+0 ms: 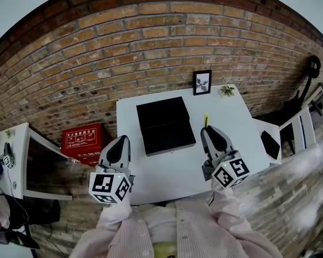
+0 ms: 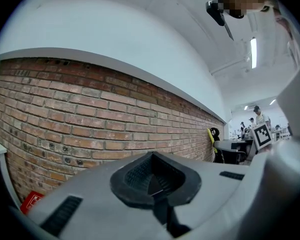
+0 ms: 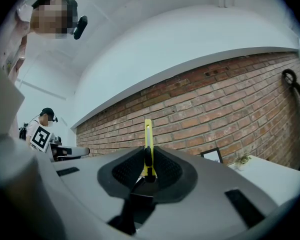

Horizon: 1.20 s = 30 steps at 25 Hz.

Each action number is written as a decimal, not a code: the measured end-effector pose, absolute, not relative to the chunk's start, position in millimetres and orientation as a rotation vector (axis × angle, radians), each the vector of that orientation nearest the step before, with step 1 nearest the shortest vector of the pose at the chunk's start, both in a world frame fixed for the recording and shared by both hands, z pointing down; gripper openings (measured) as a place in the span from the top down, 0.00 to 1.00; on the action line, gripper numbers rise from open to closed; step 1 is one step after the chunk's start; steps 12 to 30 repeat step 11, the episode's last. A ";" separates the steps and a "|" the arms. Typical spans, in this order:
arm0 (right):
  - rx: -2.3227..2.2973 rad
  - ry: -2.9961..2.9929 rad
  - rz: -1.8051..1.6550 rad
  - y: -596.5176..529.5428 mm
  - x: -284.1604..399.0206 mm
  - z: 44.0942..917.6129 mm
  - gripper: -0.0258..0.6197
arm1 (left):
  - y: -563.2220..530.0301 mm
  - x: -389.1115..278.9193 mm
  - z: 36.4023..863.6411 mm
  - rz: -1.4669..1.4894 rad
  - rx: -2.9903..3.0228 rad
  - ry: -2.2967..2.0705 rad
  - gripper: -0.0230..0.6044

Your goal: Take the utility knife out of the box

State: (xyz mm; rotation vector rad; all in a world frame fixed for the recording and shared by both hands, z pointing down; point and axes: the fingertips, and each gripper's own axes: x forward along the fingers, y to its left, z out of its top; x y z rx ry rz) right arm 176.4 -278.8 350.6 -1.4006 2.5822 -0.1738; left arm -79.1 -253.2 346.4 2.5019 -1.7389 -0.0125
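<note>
The brick wall [image 1: 151, 42] fills the upper frame of the head view. Below it the white table [image 1: 167, 171] takes the centre, with bare top along its lower edge. The black box [image 1: 165, 125] lies mid-table as two flat dark panels; whether its lid is folded back or shut I cannot tell. A red crate [image 1: 86, 138] sits off the table at lower left, well clear. The left gripper [image 1: 121, 140] hangs over the table's lower left corner, jaws together with nothing between them. The right gripper [image 1: 209, 129] is just right of the box, clamped on the knife. A framed picture [image 1: 202, 82] and a small plant [image 1: 226, 91] stand at the table's far edge, above and right of the box, near enough to be knocked if the knife is carried that way. The knife [image 1: 206, 119] is out of the box, a thin yellow strip standing up between the right jaws, gripped near its lower end. It looks light and stiff, with a smooth narrow plastic body that could twist or slip in the pads. A hold across its flat sides, nearer the middle, would be steadier. Its blade end should be kept away from the other gripper. The bare table below the box looks like the easiest place to set it down.
</note>
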 end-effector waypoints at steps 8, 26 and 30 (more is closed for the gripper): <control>-1.414 2.588 -0.176 -282.2 177.9 353.2 0.87 | -255.4 -81.3 349.9 0.002 2.486 -1.740 0.98; -1.421 2.584 -0.179 -284.4 178.4 353.8 0.87 | -257.5 -80.8 352.0 0.005 2.485 -1.737 0.98; -1.421 2.584 -0.179 -284.4 178.4 353.8 0.87 | -257.5 -80.8 352.0 0.005 2.485 -1.737 0.98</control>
